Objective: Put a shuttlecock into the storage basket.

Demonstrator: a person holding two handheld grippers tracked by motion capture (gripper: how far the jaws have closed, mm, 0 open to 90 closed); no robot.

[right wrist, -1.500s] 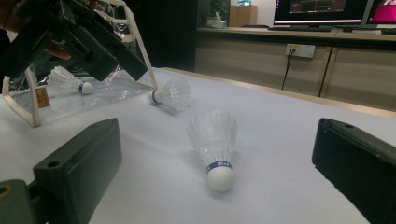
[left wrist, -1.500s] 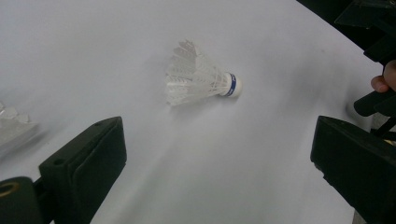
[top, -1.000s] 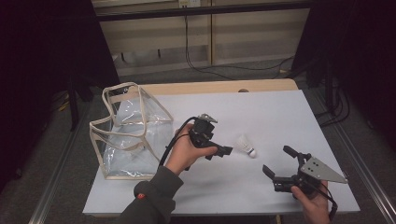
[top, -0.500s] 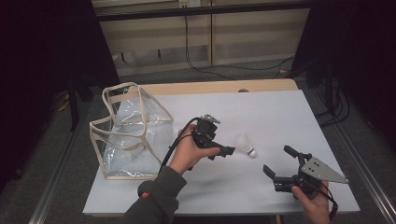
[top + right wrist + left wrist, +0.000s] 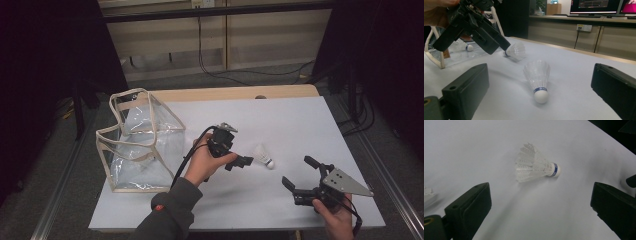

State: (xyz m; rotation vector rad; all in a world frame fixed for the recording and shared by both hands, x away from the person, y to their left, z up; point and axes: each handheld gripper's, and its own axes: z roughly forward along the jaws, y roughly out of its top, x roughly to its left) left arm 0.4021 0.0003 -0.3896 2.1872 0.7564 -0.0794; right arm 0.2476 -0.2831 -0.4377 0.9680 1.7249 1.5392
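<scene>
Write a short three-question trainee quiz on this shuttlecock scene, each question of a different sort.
1. True or false: the left gripper is shut on the shuttlecock.
2. In the high view, what stands at the left of the table? A) a clear bag B) a cardboard box C) a metal bowl
3. Fill in: in the left gripper view, the band by the shuttlecock's cork is ____.

Key: 1. False: the jaws stand open, and the shuttlecock lies on the table ahead of them. 2. A. 3. blue.
</scene>
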